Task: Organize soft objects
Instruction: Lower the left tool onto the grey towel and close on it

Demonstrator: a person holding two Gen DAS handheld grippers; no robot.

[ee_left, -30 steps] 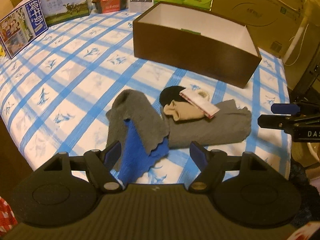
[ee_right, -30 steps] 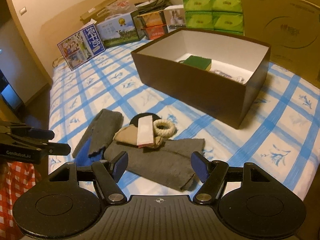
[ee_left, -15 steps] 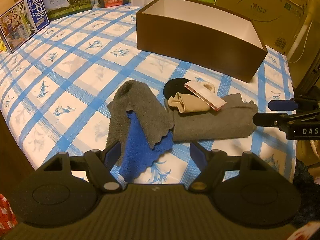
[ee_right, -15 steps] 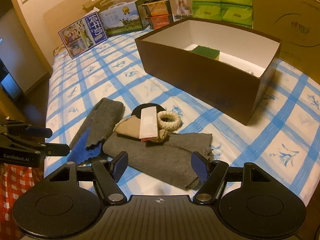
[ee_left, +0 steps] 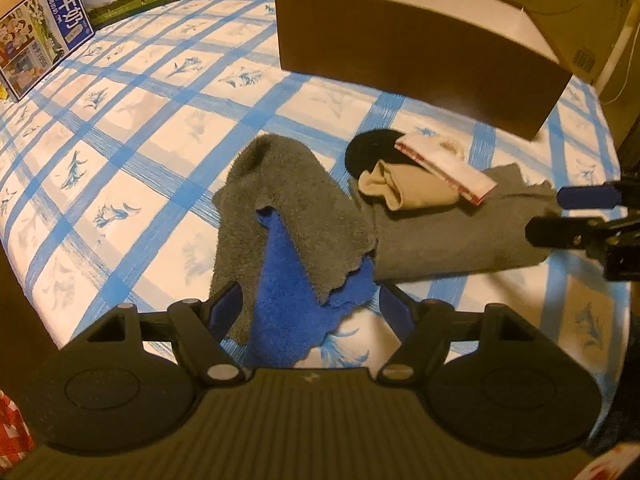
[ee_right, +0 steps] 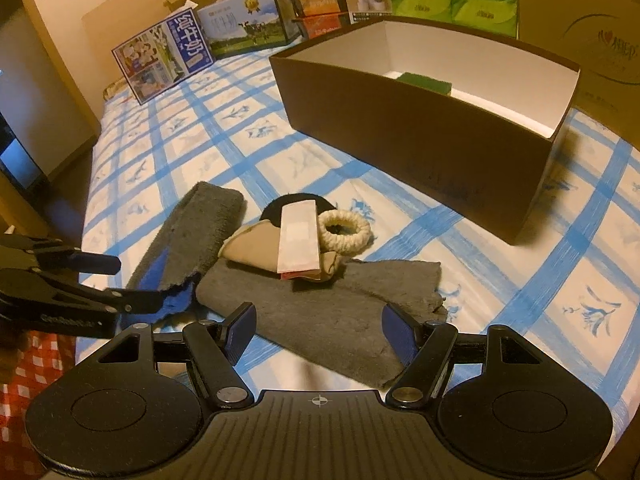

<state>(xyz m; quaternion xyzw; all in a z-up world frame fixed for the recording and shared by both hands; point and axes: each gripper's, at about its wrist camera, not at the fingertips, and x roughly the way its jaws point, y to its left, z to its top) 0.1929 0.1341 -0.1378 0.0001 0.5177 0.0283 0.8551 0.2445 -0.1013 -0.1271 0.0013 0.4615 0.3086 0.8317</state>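
Blue-padded fingers of the left gripper stand spread wide, released and grasping nothing, hanging over the near end of a grey-and-blue towel that lies crumpled on the bed. The right gripper is likewise spread and empty, its fingers poised above the near edge of a flat grey cloth just right of the towel. On the far part of that cloth sits a folded beige cloth with a white packet edged in red laid across it; a cream braided ring and a black round pad lie touching this little pile on its far side. Further back on the blue-checked bed stands an open brown box with a white inside, holding a green sponge. Printed cartons line the far edge.
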